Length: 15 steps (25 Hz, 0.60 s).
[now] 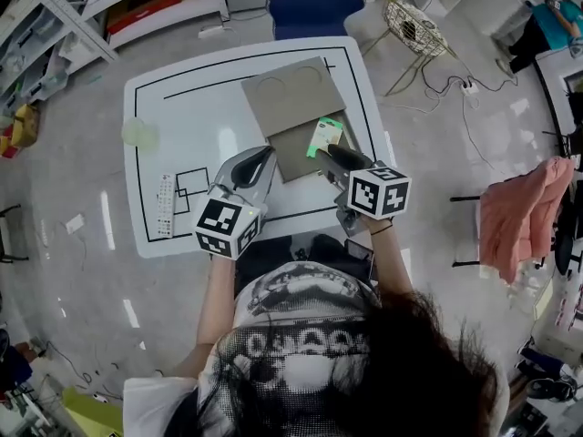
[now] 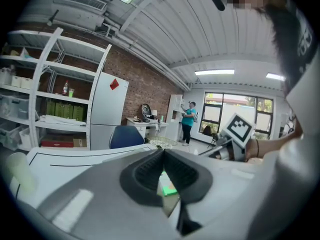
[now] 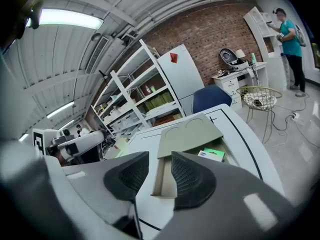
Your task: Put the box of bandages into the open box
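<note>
I'm hovering my right gripper [image 1: 328,156] by the open box [image 1: 293,157], fingers apart, gripping nothing. The box of bandages [image 1: 324,135] is lying inside. My left gripper [image 1: 261,157] is sitting with fingers together.

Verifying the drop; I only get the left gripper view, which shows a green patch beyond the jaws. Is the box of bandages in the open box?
Observer: Yes. The head view shows the box of bandages lying inside the open box, at its far right corner.
Operator: Is the right gripper holding it?
Observer: No. On the right gripper the jaws stand apart with nothing between them.
Operator: Lid?
Observer: The lid is folded open on the far side of the tray.
</note>
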{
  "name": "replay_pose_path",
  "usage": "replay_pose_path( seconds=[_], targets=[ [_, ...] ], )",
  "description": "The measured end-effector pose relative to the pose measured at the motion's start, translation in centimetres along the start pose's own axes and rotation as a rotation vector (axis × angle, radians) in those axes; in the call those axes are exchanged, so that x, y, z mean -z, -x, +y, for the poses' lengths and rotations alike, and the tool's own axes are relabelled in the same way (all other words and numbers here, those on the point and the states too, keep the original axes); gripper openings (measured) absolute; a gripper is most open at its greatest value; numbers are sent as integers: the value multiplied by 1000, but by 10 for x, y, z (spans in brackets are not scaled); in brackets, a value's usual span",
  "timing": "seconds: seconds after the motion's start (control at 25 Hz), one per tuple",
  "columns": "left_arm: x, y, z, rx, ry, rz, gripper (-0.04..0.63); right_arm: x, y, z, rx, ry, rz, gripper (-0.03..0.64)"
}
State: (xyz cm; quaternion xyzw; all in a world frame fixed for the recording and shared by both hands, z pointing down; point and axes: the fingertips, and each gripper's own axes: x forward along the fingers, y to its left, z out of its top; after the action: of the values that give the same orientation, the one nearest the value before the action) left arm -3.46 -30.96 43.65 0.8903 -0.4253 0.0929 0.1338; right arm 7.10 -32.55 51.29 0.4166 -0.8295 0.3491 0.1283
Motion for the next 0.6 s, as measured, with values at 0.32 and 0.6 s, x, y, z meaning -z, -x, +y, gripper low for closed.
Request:
replay_pose_path(
  seconds=[0.32,0.6],
  targets=[
    [3,-9,-55,-113,23,-14,0,8,51,-11,-124,104,17,85],
    [4,-14,-124,-199,60,-54,0,23,110,-25,-227,161,26,41]
  ],
)
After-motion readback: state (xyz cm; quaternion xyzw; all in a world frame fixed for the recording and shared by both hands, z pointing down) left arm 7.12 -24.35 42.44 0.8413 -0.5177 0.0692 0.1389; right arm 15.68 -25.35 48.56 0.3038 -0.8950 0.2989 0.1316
